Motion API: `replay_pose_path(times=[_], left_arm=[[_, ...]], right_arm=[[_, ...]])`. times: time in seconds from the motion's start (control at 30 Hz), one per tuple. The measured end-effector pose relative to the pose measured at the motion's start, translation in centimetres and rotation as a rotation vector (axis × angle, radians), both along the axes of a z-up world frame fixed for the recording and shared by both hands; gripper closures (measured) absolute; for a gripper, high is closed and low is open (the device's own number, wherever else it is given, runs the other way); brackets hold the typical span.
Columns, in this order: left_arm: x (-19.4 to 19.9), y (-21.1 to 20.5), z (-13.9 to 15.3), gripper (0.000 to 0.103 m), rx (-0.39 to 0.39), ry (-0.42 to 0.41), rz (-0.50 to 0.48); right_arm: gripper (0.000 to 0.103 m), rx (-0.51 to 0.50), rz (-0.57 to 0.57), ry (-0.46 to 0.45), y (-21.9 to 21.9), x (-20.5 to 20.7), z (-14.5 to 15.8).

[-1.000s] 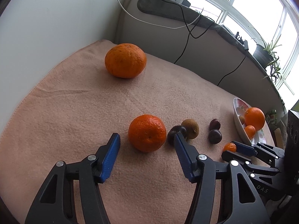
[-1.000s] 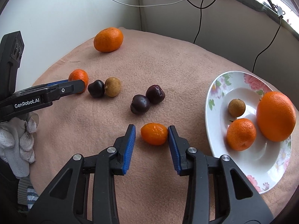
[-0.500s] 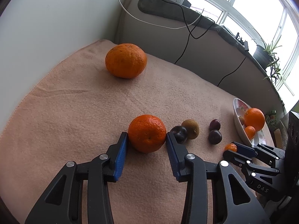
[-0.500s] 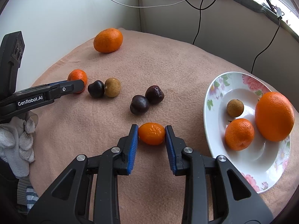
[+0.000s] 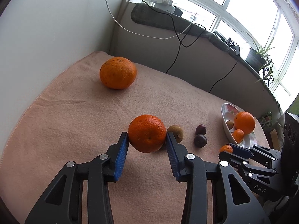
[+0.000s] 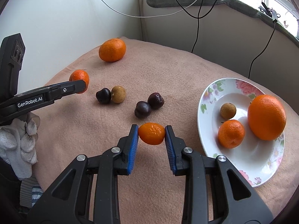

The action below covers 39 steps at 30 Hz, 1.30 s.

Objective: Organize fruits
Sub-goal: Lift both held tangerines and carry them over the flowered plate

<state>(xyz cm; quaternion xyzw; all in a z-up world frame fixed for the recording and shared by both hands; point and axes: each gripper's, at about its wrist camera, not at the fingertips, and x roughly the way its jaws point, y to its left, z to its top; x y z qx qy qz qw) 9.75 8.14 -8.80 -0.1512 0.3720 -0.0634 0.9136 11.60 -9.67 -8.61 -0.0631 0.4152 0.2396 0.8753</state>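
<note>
My left gripper [image 5: 147, 140] is shut on a medium tangerine [image 5: 147, 133] and holds it just above the pink cloth [image 5: 74, 123]. My right gripper [image 6: 151, 134] is shut on a small tangerine [image 6: 151, 133], lifted slightly off the cloth. A floral plate [image 6: 261, 160] at the right holds a large orange [image 6: 266, 117], a tangerine [image 6: 231, 134] and a longan [image 6: 228, 111]. On the cloth lie a big orange [image 6: 112, 50], a dark fruit [image 6: 103, 95] beside a brown longan [image 6: 118, 94], and two dark fruits [image 6: 149, 104].
White walls stand at the left and back of the table. Cables [image 6: 196, 18] hang down the back wall under a windowsill with a potted plant [image 5: 261, 56]. A gloved hand [image 6: 24, 140] holds the left gripper at the table's left edge.
Both grippers have closed on their tangerines: the left on the medium one, the right on the small one. Both fruits have risen slightly off the cloth.
</note>
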Motion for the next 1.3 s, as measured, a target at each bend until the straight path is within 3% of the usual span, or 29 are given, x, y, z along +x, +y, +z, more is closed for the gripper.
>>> replay_pose_path(times=[0.57, 1.3], left_arm=[[-0.2, -4.7, 2.2, 0.064, -0.005, -0.046, -0.100], [0.7, -13.3, 2.6, 0.064, -0.007, -0.037, -0.276]], right_arm=[[0.073, 0.048, -0.079, -0.042, -5.0, -1.3, 2.0], [0.073, 0.071, -0.227, -0.029, -12.7, -1.5, 1.3]])
